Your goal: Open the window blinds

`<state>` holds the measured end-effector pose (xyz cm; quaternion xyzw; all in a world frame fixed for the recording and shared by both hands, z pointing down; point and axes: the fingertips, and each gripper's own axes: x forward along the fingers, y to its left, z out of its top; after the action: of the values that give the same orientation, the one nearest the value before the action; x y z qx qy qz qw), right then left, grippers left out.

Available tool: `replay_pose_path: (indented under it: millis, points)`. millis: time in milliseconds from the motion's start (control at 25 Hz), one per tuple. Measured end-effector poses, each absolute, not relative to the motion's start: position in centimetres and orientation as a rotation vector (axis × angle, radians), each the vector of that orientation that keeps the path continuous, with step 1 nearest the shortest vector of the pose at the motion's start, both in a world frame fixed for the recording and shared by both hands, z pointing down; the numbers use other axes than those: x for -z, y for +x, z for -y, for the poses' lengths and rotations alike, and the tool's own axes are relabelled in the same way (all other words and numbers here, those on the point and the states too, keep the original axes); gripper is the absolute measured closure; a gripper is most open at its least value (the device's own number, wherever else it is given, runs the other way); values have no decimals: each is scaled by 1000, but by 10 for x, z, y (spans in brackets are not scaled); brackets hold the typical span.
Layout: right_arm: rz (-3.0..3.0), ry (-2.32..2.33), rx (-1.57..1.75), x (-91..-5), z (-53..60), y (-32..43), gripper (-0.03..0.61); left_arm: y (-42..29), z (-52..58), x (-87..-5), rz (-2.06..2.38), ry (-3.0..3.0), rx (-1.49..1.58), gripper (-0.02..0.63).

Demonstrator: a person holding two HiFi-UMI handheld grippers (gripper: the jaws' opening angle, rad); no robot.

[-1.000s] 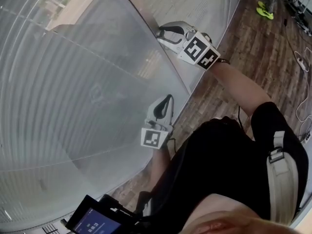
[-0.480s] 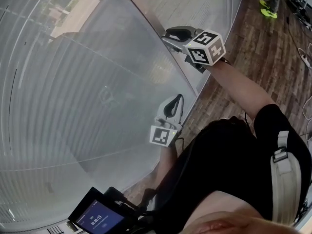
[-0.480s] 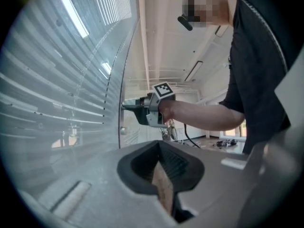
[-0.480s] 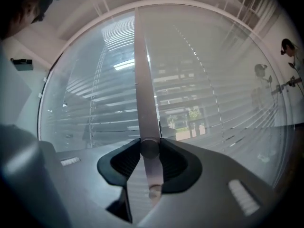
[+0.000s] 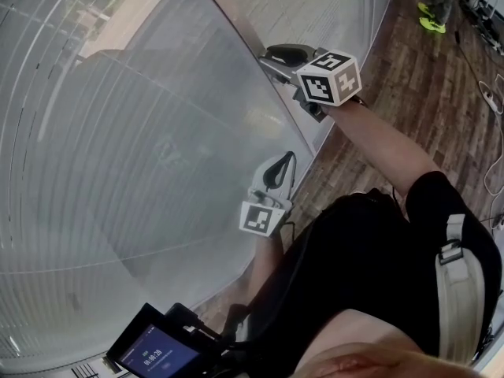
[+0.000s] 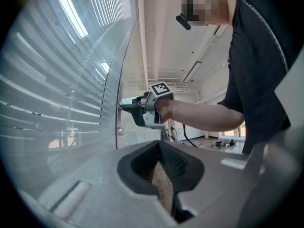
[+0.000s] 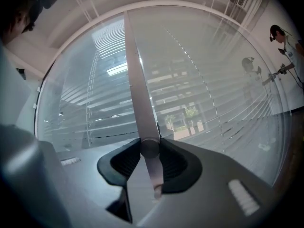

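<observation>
The slatted grey window blinds (image 5: 118, 156) fill the left of the head view. Their thin tilt wand (image 7: 137, 89) runs up from between the pads of my right gripper (image 7: 150, 148), which is shut on it. In the head view the right gripper (image 5: 272, 53) reaches level to the blind's right edge, its marker cube turned upward. The left gripper view shows the right gripper (image 6: 124, 107) holding the wand (image 6: 119, 84) beside the slats (image 6: 47, 94). My left gripper (image 5: 276, 165) hovers lower near the blind, shut with nothing in it; its jaws (image 6: 164, 175) meet.
Wooden floor (image 5: 409, 61) lies to the right of the window. A device with a lit screen (image 5: 153, 353) hangs at the bottom left. Another person (image 7: 289, 46) stands far right by the wall. Cables (image 5: 488, 93) lie on the floor.
My right gripper has rolled on the wand, its marker cube turning face-up, while staying in place. The slats at upper left show more of the outside. The left gripper shifted slightly right.
</observation>
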<state>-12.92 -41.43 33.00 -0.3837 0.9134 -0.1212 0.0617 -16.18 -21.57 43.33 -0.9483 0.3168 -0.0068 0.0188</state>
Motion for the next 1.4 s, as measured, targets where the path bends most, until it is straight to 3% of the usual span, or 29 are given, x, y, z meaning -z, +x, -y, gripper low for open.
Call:
replay_pose_path:
  millis: [400,480,640,1000,1320,1400]
  points:
    - [-2822,-1158,256,-331,415,-133,448,-155,214,-434,-971,-2954,20,611]
    - [-2865,-1169,161,-333,414,-131,378,-154,212,-435,-970,-2959,11,611]
    - [-3042,-1240,-324,-336,406,-134,359,-156,215,-434,-983,-2959,19,611]
    - [-3020,-1190,-2005,-342,401,-152,364,-147,214,-432,-986,-2946,-12,611]
    - [-2897,-1161,-2210,-338,381,-140,407,-129,196,-433,-1019,-2927,-23,611]
    - [-2883,-1164,-2233,-338,378,-136,446,-126,192,-432,-1022,-2918,-17,611]
